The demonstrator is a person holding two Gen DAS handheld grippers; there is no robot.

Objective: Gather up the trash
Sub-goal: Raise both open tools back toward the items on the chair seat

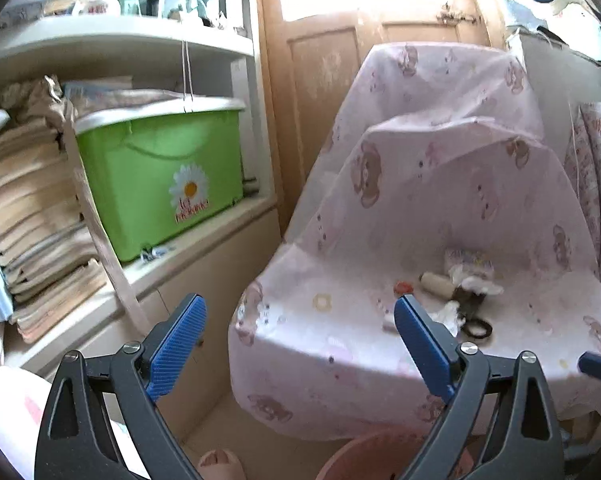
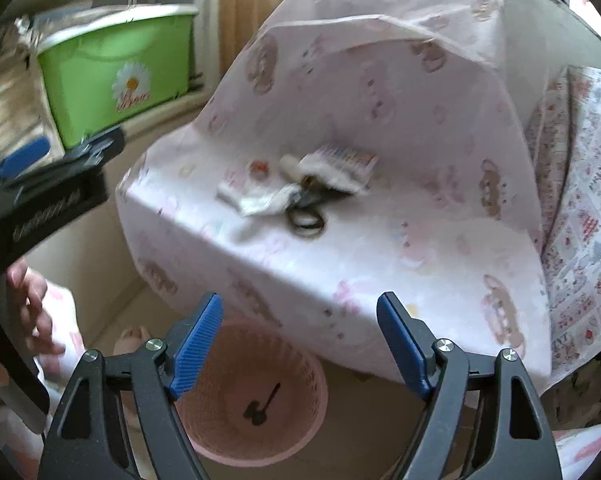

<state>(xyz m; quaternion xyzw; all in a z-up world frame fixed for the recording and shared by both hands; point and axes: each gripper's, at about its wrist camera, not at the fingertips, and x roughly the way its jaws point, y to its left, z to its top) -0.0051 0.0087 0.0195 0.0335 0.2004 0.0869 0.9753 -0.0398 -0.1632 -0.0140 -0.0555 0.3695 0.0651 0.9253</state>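
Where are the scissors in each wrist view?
Left wrist: scissors lie right of centre on the covered chair seat, just past the right blue finger.
Right wrist: scissors sit centre frame, on the same seat.
Shared landmark: green daisy box, at left in both.

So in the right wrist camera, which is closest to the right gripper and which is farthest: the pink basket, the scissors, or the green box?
From the right gripper, nearest first:
1. Pink basket, on the floor right under the open jaws.
2. Scissors, on the covered chair seat ahead, among the scraps.
3. Green box, far off on the shelf, up left.
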